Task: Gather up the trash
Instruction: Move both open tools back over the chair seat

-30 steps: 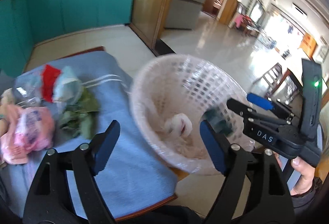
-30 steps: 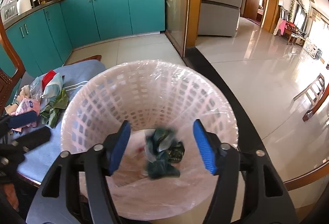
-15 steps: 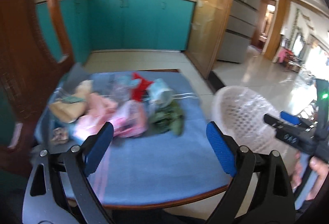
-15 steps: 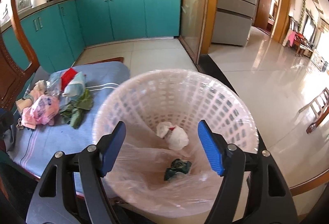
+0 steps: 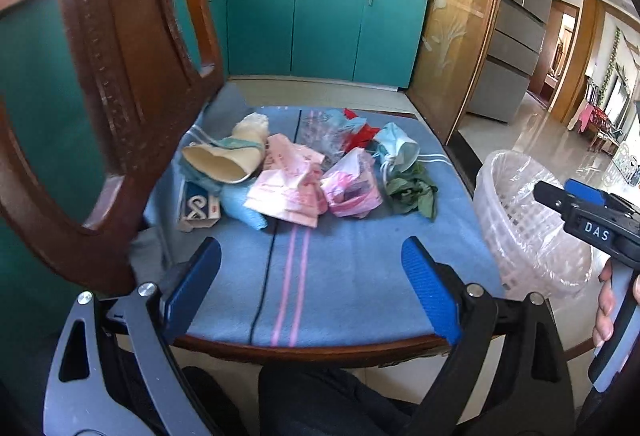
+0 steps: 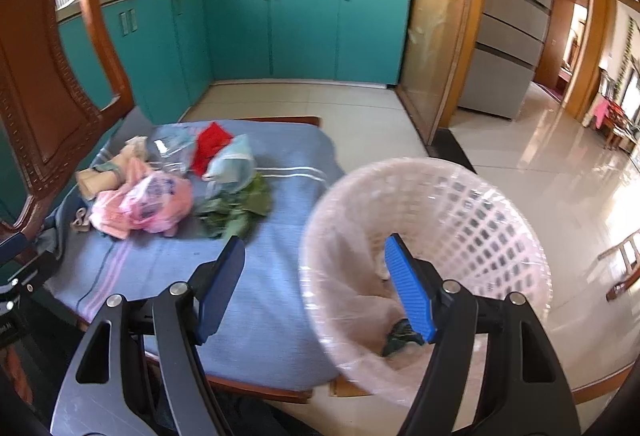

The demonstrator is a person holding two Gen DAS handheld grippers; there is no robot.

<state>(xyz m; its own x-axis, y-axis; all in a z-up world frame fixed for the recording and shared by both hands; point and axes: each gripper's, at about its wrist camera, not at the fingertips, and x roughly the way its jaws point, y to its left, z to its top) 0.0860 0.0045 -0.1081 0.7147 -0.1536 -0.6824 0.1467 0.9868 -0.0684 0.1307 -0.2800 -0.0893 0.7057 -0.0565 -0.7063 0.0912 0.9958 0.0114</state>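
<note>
A heap of trash lies on the blue cloth [image 5: 340, 276] of the table: a pink plastic bag [image 5: 352, 188], green leaves [image 5: 412, 192], a light blue mask [image 5: 396, 148], a red scrap [image 5: 360, 134], pink paper [image 5: 288, 188] and a cream roll [image 5: 224, 160]. My left gripper [image 5: 310, 248] hovers over the near cloth, open and empty, short of the heap. A white lattice basket [image 6: 480, 196] with a clear liner stands off the table's right edge, and a dark green wad [image 6: 400, 334] lies in it. My right gripper [image 6: 315, 242] is open and empty, over the basket's left rim.
A carved wooden chair back [image 5: 120, 76] rises close on the left, beside the heap. A small printed box [image 5: 198, 208] lies at the heap's left. Teal cabinets [image 6: 280, 36] line the far wall. Tiled floor [image 6: 560, 176] spreads to the right of the basket.
The green wad dropped from between my right jaws to the basket's bottom. My left gripper swung from the basket to face the heap. My right gripper shifted left toward the table.
</note>
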